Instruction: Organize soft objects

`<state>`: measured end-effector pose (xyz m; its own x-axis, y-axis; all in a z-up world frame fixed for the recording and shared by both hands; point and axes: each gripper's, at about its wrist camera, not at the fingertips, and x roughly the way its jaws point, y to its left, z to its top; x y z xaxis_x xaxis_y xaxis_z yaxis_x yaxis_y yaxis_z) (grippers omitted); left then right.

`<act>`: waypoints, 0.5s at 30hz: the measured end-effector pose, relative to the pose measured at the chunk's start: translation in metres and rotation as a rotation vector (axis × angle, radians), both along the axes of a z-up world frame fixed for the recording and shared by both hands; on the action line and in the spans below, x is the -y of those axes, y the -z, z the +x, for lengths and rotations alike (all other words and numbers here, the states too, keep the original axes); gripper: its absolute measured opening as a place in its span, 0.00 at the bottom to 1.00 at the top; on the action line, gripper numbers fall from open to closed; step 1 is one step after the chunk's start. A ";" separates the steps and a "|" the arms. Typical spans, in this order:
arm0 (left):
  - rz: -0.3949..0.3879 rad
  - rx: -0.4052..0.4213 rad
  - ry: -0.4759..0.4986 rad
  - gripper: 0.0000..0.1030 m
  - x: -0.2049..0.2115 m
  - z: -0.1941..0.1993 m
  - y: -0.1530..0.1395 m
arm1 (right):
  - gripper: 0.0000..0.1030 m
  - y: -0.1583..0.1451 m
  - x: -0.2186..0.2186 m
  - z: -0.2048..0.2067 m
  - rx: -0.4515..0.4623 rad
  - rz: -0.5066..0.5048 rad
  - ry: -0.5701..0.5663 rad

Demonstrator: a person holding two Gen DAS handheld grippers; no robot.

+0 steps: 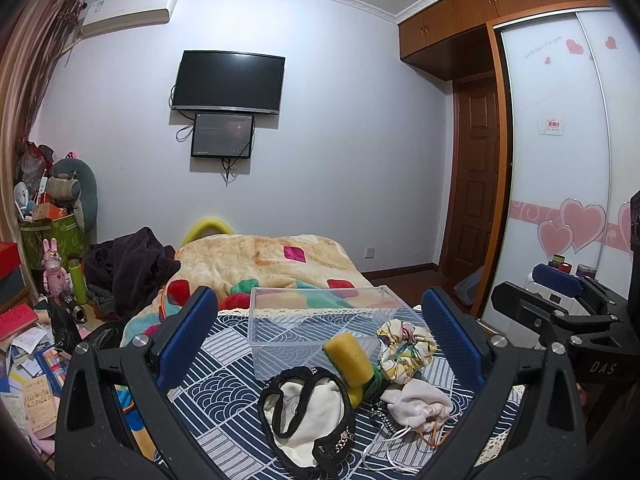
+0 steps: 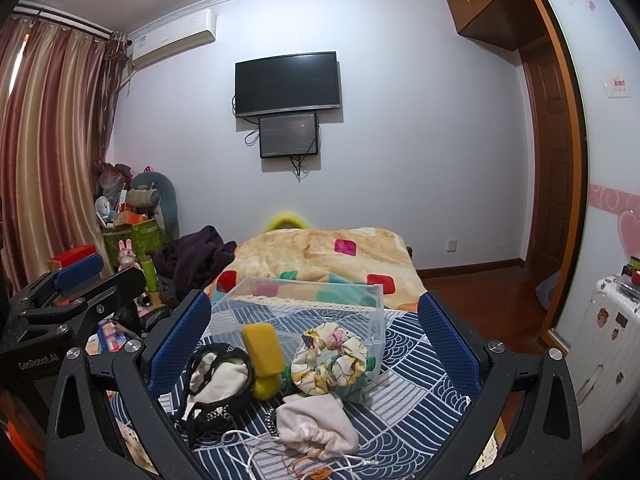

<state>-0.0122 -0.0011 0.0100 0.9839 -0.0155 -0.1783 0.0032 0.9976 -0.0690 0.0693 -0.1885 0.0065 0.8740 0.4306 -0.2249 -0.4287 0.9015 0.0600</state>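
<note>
On a blue-and-white patterned cloth (image 1: 224,384) lie several soft things: a cream pouch with black lace trim (image 1: 306,416) (image 2: 218,380), a yellow sponge (image 1: 349,360) (image 2: 262,350), a floral scrunchie (image 1: 404,350) (image 2: 330,356), and a white drawstring bag (image 1: 416,402) (image 2: 316,424). An empty clear plastic box (image 1: 320,320) (image 2: 304,308) stands behind them. My left gripper (image 1: 316,336) is open, above and around the pile. My right gripper (image 2: 316,336) is open too, hovering over the same pile. Neither holds anything.
A bed with a colourful patterned blanket (image 1: 272,264) lies behind the box. Dark clothes (image 1: 132,268) are heaped left of it. Cluttered boxes and toys (image 1: 52,240) fill the left corner. A white suitcase (image 2: 608,344) and wardrobe (image 1: 560,160) stand at right.
</note>
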 end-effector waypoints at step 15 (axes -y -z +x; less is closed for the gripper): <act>-0.013 -0.066 -0.001 1.00 -0.004 0.013 0.013 | 1.00 0.008 0.001 0.006 -0.007 -0.010 0.012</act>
